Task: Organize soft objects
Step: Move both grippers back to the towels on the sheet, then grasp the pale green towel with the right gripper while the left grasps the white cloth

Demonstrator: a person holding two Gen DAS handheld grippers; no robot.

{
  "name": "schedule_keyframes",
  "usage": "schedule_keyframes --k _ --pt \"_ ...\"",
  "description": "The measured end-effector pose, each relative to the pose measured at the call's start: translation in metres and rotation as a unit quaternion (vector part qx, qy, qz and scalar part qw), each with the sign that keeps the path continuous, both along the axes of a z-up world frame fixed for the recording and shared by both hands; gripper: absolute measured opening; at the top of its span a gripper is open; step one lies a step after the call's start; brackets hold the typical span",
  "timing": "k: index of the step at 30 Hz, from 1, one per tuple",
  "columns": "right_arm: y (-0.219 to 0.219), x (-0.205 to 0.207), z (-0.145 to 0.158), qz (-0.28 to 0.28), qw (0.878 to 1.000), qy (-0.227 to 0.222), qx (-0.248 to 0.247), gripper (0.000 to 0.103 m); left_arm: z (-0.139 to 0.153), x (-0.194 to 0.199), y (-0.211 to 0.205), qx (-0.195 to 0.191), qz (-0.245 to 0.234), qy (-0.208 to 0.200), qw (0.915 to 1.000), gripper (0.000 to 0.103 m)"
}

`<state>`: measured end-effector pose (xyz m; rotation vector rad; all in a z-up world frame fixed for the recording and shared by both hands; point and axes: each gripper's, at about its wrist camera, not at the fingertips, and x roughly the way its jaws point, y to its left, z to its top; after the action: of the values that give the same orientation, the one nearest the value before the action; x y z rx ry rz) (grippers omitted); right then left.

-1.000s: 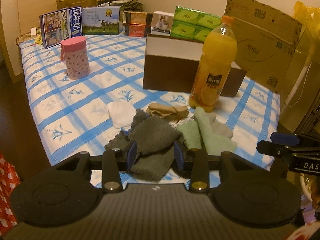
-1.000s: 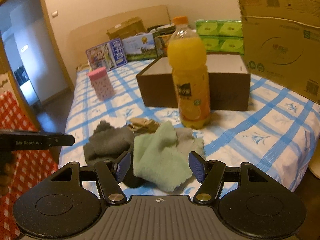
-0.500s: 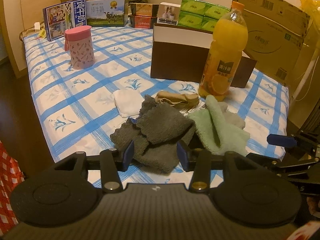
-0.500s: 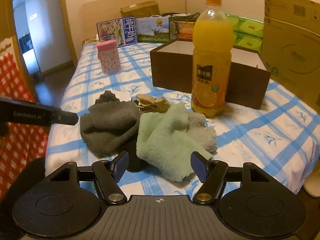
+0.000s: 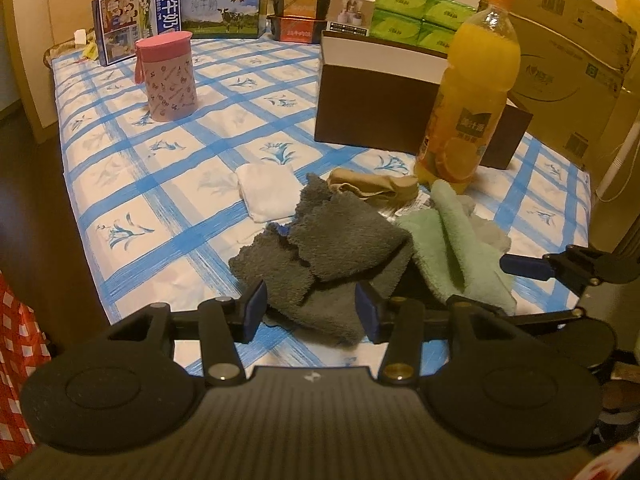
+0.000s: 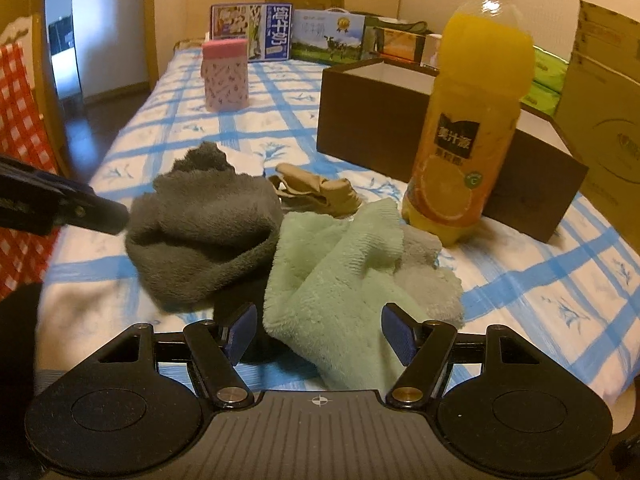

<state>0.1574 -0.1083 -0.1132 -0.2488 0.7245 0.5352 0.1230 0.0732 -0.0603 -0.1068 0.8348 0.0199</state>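
Soft things lie bunched at the near end of the blue-checked bedsheet (image 5: 132,184): a dark grey towel (image 5: 340,248), a pale green towel (image 5: 448,248), a light grey cloth (image 5: 488,232), a white cloth (image 5: 266,192) and a beige sock (image 5: 372,190). My left gripper (image 5: 310,310) hovers low over the near edge of the dark grey towel (image 6: 204,220), its jaws apart and not pressing on the cloth. My right gripper (image 6: 318,330) stands open over the near corner of the green towel (image 6: 332,272), which lies between its fingers without being pinched.
An open brown box (image 5: 380,116) stands behind the pile, with an orange juice bottle (image 5: 472,92) upright just in front of it. A pink container (image 5: 166,76) sits at the far left. Milk cartons, tissue packs and cardboard boxes line the far and right sides.
Both grippers have sunk closer to the towels. The left jaws have widened a little. The right gripper has rolled level and shifted over the green towel.
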Motion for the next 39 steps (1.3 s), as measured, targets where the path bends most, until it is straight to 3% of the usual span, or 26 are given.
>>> schedule_keyframes --k 6,8,10,13,18,27,33,39 --pt "0.009 0.008 -0.017 0.002 1.000 -0.008 -0.028 0.069 -0.004 0.005 0.006 -0.001 0.007 0.004 1.0000 0.045" --pt "0.006 0.009 -0.019 -0.002 1.000 -0.007 -0.018 0.064 -0.004 0.006 0.008 -0.001 0.008 0.002 1.0000 0.045" --pt "0.000 0.012 -0.018 -0.004 1.000 0.003 -0.001 0.033 -0.005 0.007 0.009 0.000 0.008 0.000 1.0000 0.045" --pt "-0.012 0.018 -0.012 -0.018 0.999 0.015 0.030 0.020 -0.005 0.009 0.010 0.001 0.008 -0.002 1.0000 0.045" --pt "-0.041 0.025 0.011 -0.056 0.992 0.027 0.108 0.017 -0.004 0.011 0.013 0.001 0.009 -0.006 0.9999 0.045" --pt "-0.111 0.038 0.064 -0.129 0.964 0.004 0.231 0.016 0.005 0.026 0.036 0.012 0.022 -0.029 0.9993 0.045" --pt "-0.138 0.039 0.089 -0.148 0.957 -0.027 0.247 0.016 0.003 0.053 0.051 0.033 0.015 -0.037 0.9986 0.045" --pt "-0.154 0.046 0.090 -0.167 0.954 -0.022 0.247 0.016 -0.015 0.094 0.067 0.006 0.002 -0.019 0.9998 0.045"
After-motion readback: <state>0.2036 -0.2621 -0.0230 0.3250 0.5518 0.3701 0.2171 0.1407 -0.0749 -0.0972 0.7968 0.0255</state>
